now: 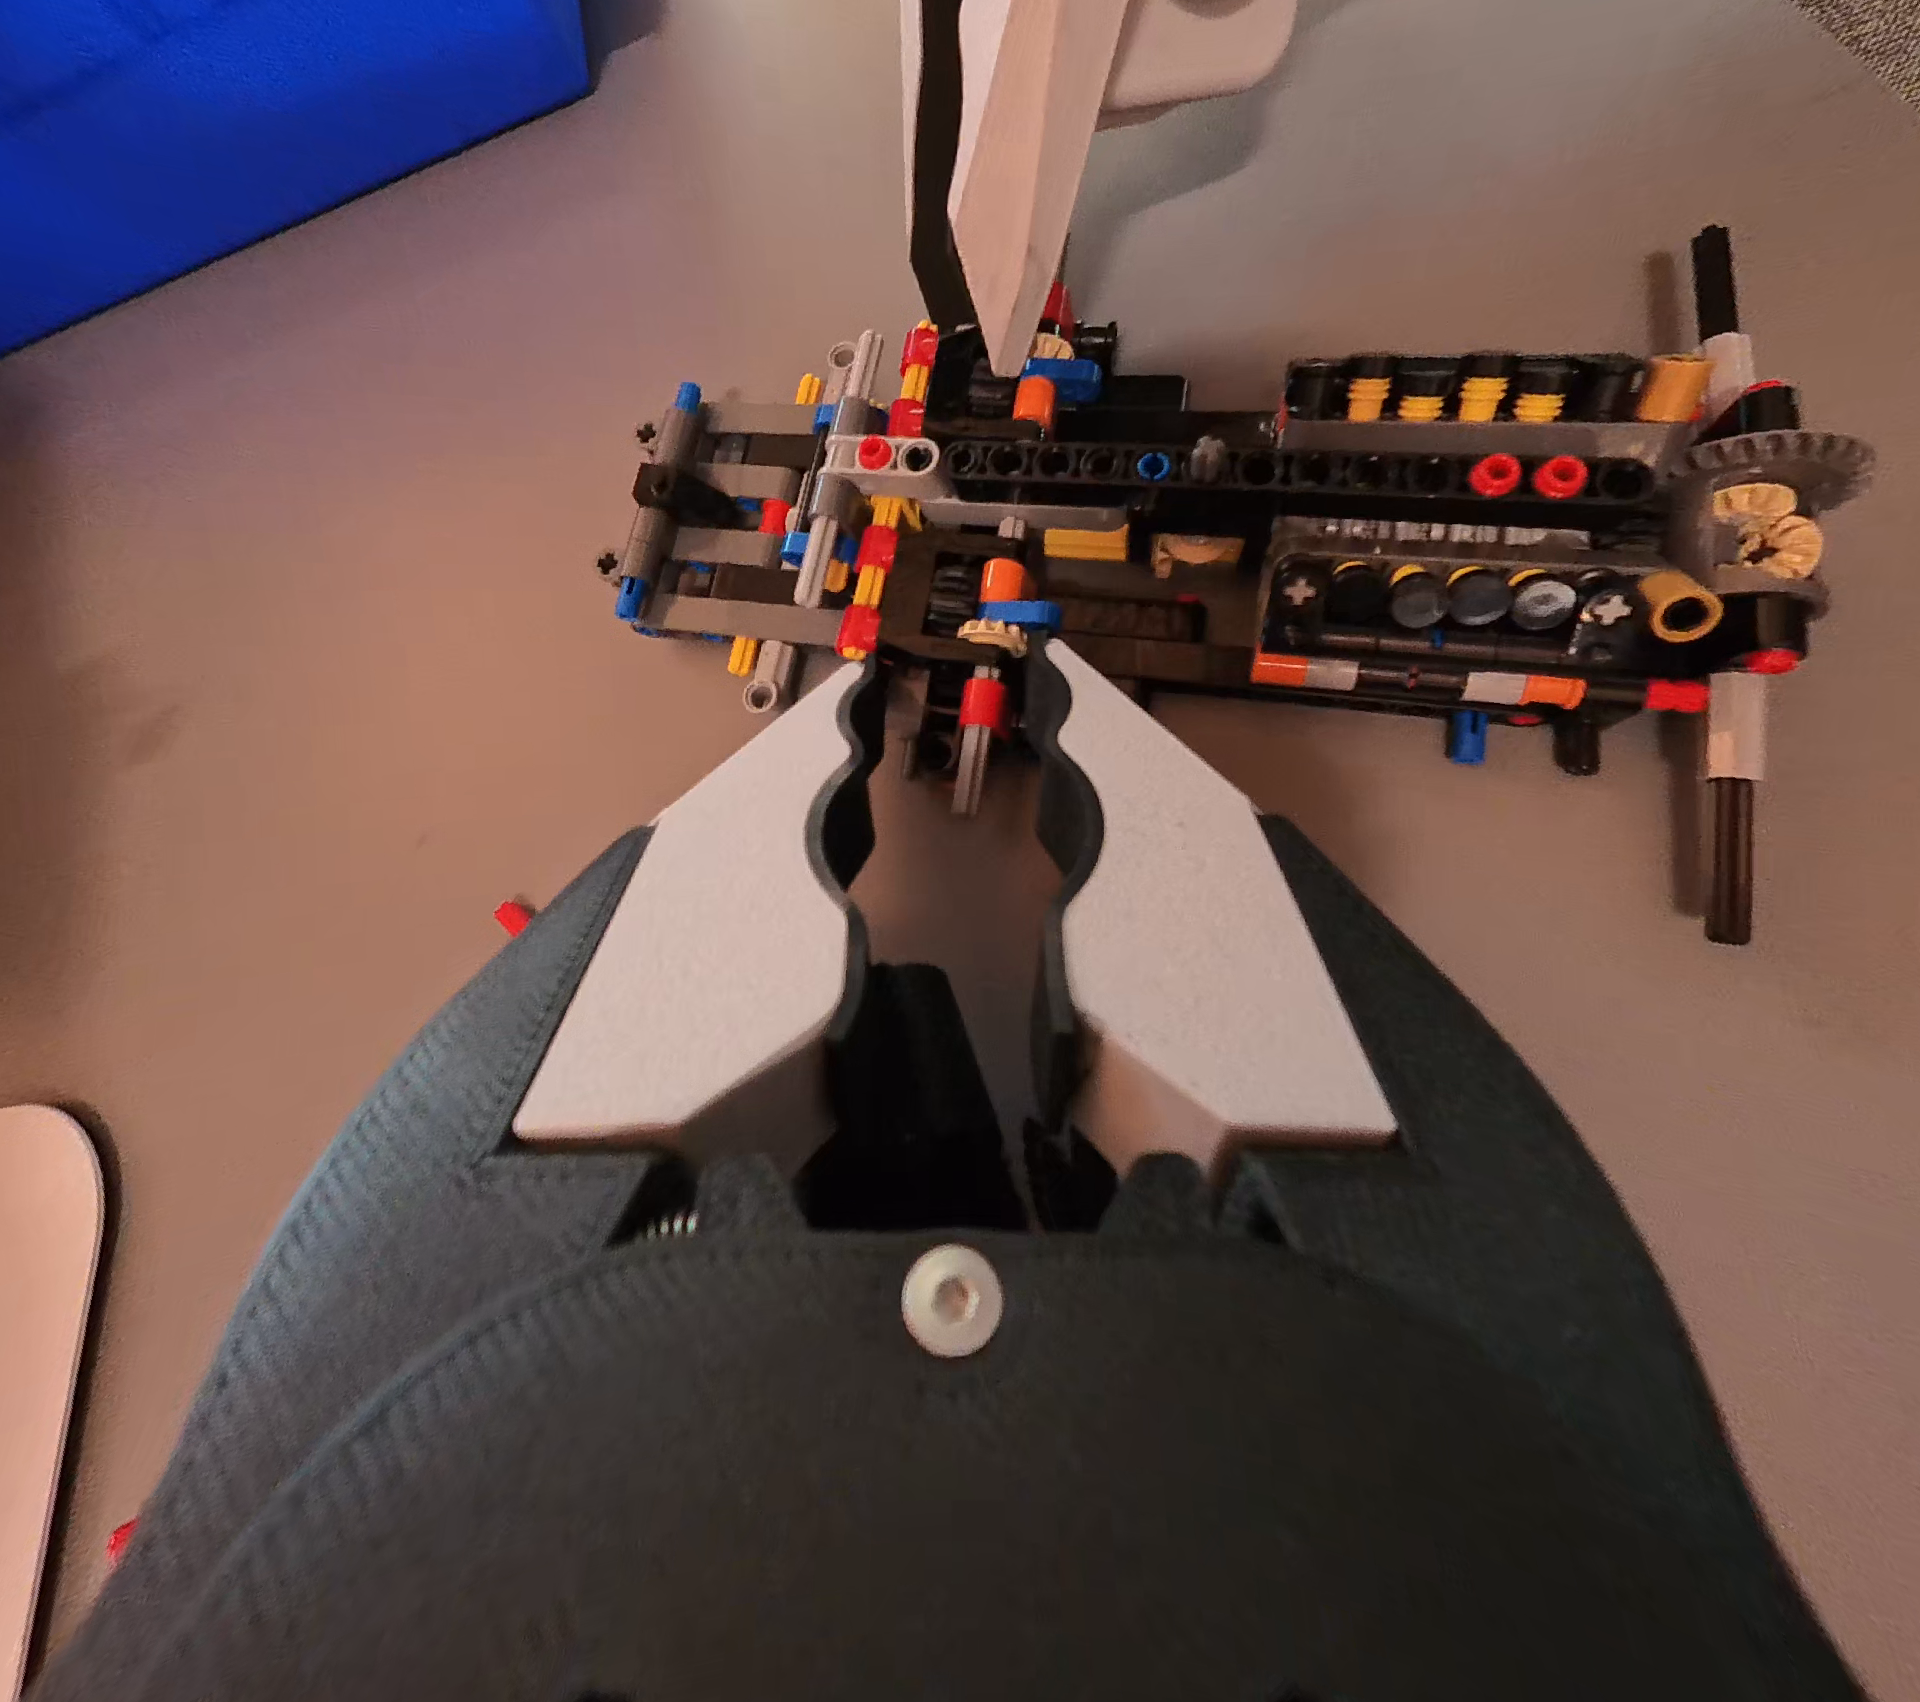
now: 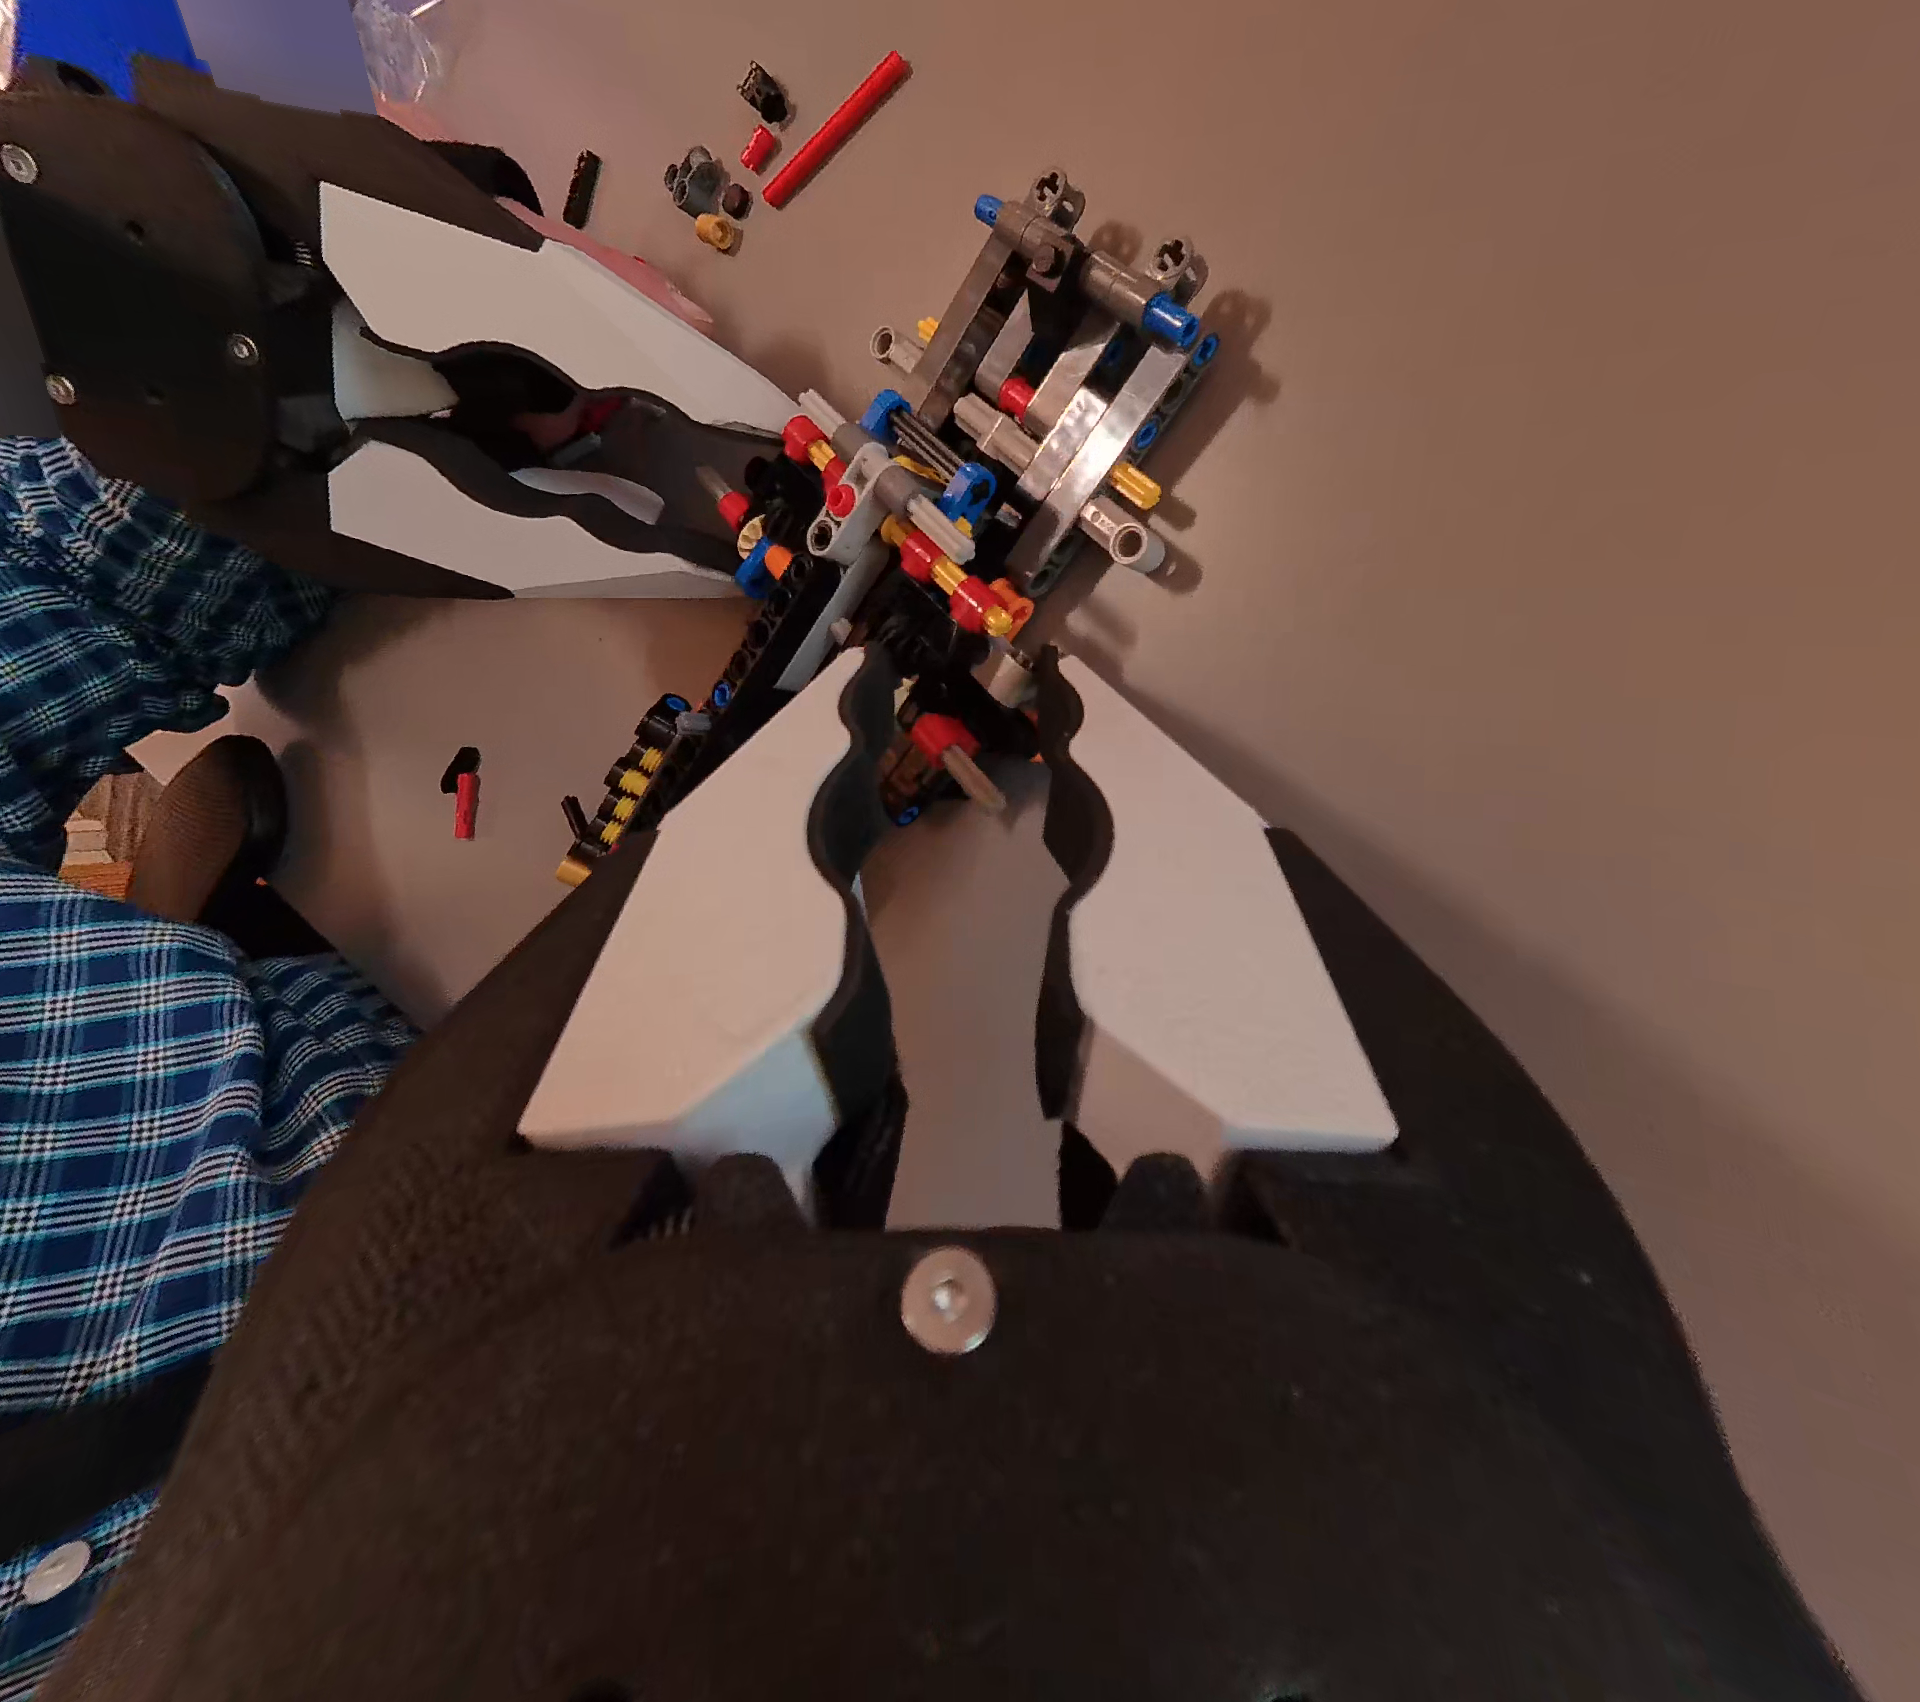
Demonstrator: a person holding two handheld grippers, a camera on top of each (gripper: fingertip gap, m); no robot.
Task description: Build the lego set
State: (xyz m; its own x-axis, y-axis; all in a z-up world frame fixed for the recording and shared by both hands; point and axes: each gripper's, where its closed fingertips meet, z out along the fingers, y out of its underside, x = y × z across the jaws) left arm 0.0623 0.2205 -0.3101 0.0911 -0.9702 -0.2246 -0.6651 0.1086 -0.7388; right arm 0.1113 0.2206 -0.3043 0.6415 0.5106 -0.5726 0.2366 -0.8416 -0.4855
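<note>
Blue plastic bin, upper left of the left wrist view; contents cannot be seen. Matte grey-brown surface carries the lego set, a long, partly built chassis of black perforated beams, grey frames and coloured pins, at frame centre. Left gripper stands narrowly parted around a red-collared axle on its near edge. Right gripper likewise straddles the opposite edge. Loose red axle lies at upper centre.

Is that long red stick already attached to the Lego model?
No, the red stick lies loose on the table, apart from the Lego model.
</note>
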